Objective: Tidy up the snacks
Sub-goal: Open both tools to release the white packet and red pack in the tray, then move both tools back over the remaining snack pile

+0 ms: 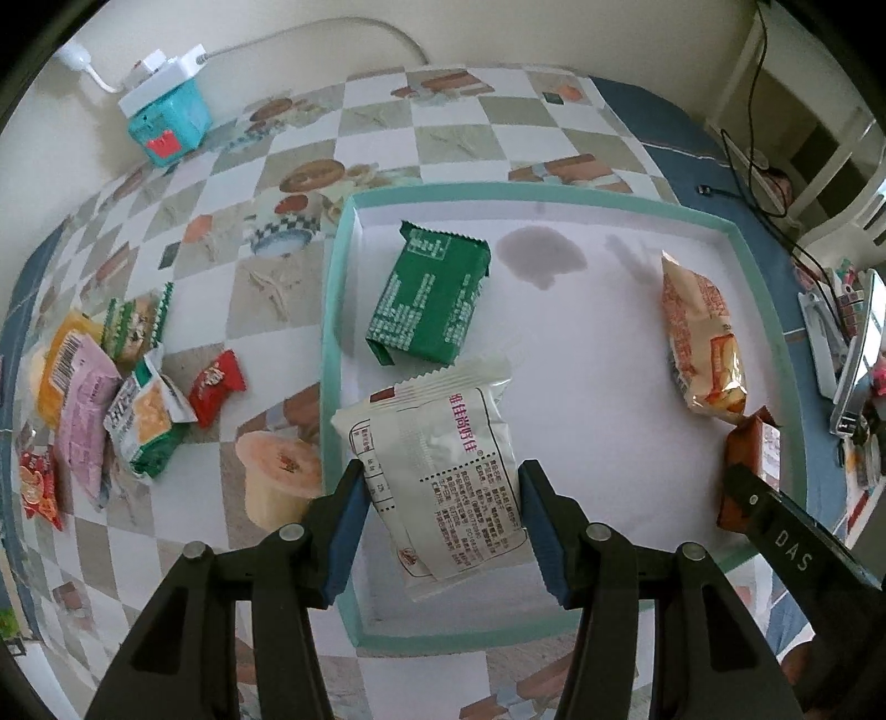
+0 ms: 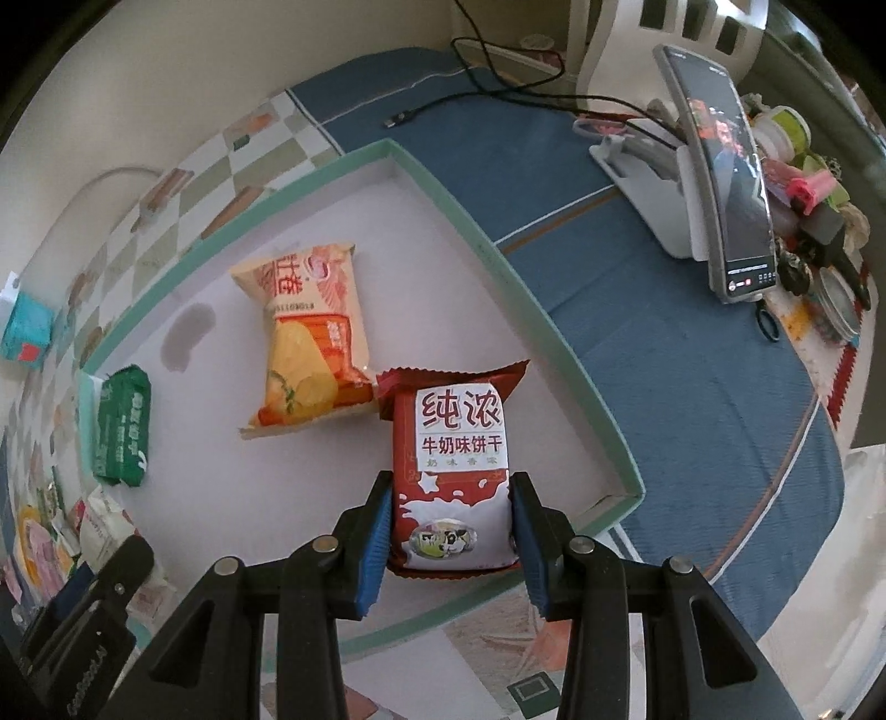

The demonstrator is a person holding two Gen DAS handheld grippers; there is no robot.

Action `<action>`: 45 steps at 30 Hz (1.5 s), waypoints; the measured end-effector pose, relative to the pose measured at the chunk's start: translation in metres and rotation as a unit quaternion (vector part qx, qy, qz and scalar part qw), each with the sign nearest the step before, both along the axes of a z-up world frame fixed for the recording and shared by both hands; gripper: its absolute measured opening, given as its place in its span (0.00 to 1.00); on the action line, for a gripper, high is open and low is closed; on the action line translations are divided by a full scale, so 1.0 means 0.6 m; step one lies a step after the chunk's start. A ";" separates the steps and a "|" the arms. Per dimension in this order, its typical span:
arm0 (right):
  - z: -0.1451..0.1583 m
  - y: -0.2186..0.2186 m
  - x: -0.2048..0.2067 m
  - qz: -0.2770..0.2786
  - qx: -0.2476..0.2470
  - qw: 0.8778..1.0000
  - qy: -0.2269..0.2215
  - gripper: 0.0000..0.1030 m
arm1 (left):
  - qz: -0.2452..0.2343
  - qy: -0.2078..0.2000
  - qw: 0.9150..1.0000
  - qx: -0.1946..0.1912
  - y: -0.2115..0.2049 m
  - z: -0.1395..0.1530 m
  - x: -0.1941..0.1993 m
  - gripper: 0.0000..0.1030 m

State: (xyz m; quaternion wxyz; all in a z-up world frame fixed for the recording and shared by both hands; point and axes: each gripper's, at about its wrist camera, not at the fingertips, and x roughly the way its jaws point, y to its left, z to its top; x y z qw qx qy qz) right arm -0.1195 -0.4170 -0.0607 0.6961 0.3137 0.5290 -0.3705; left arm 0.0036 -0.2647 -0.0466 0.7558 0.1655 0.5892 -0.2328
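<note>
Left gripper: clenched on a white snack packet — held over the tray.
Right gripper: clenched on a red biscuit packet — inside the same tray.

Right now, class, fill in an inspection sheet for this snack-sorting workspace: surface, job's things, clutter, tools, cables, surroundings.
Surface: checkered tablecloth with a blue border; a grey stain marks the tray floor.
Job's things: teal-rimmed tray holds a green packet and a chip bag; a loose snack pile and a jelly cup lie outside it.
Clutter: teal box; phone on a stand; small odds and ends behind the stand.
Tools: left tool grips a white packet; right tool grips a red biscuit packet.
Cables: black cable; white cord.
Surroundings: cream wall.
</note>
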 end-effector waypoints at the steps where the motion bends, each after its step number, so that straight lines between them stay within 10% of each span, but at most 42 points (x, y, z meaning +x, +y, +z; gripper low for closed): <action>1: 0.001 0.001 0.001 -0.001 -0.002 1.000 0.003 0.42 | -0.001 0.000 1.000 0.000 0.000 0.000 0.000 0.54; 10: 0.012 0.014 0.016 0.005 -0.016 1.000 0.019 0.57 | 0.008 0.002 1.000 0.004 0.019 0.017 0.010 0.67; 18: 0.042 0.047 0.034 0.028 -0.053 0.998 0.026 0.98 | 0.053 -0.011 0.998 0.017 0.072 0.033 0.042 0.89; 45: 0.064 0.229 0.161 0.156 -0.061 0.986 0.011 1.00 | 0.200 -0.034 0.978 0.052 0.318 0.063 0.153 0.93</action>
